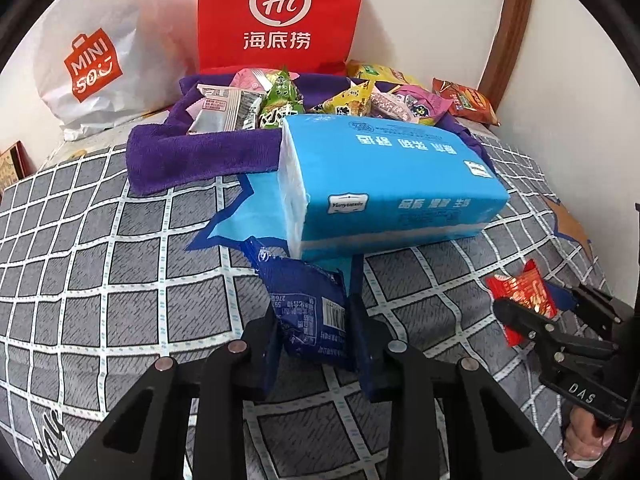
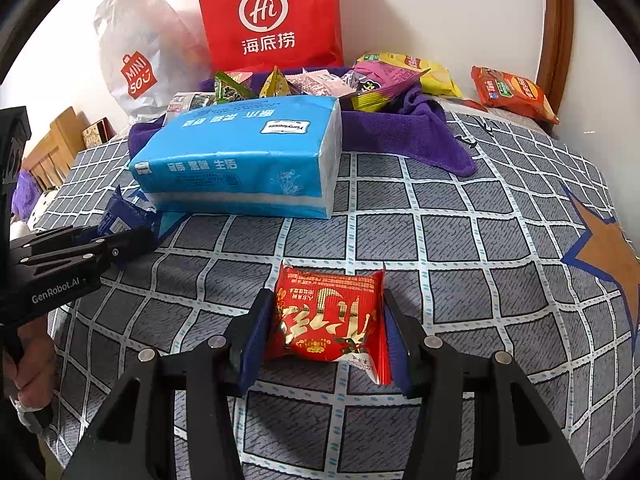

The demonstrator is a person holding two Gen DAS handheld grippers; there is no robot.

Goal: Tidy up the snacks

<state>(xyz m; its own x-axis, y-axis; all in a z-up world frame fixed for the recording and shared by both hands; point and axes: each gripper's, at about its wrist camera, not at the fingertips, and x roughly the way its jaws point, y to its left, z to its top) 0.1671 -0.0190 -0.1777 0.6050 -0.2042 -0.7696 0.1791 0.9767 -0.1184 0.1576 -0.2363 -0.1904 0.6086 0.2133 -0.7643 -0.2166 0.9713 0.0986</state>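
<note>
My left gripper (image 1: 314, 320) is shut on a dark blue snack packet (image 1: 308, 308), held just above the checked bedsheet in front of a blue tissue pack (image 1: 384, 176). My right gripper (image 2: 322, 320) is shut on a red snack packet (image 2: 326, 316) over the sheet; it also shows in the left wrist view (image 1: 524, 296). The left gripper and blue packet (image 2: 124, 220) show at the left of the right wrist view. Several loose snack packets (image 1: 280, 100) lie on a purple towel (image 1: 192, 156) behind the tissue pack.
A red paper bag (image 1: 280, 16) and a white Miniso bag (image 1: 100, 52) stand against the wall at the back. An orange chip bag (image 2: 512, 92) and a yellow bag (image 2: 424, 68) lie at the back right. A wooden frame (image 2: 556, 20) runs up the wall.
</note>
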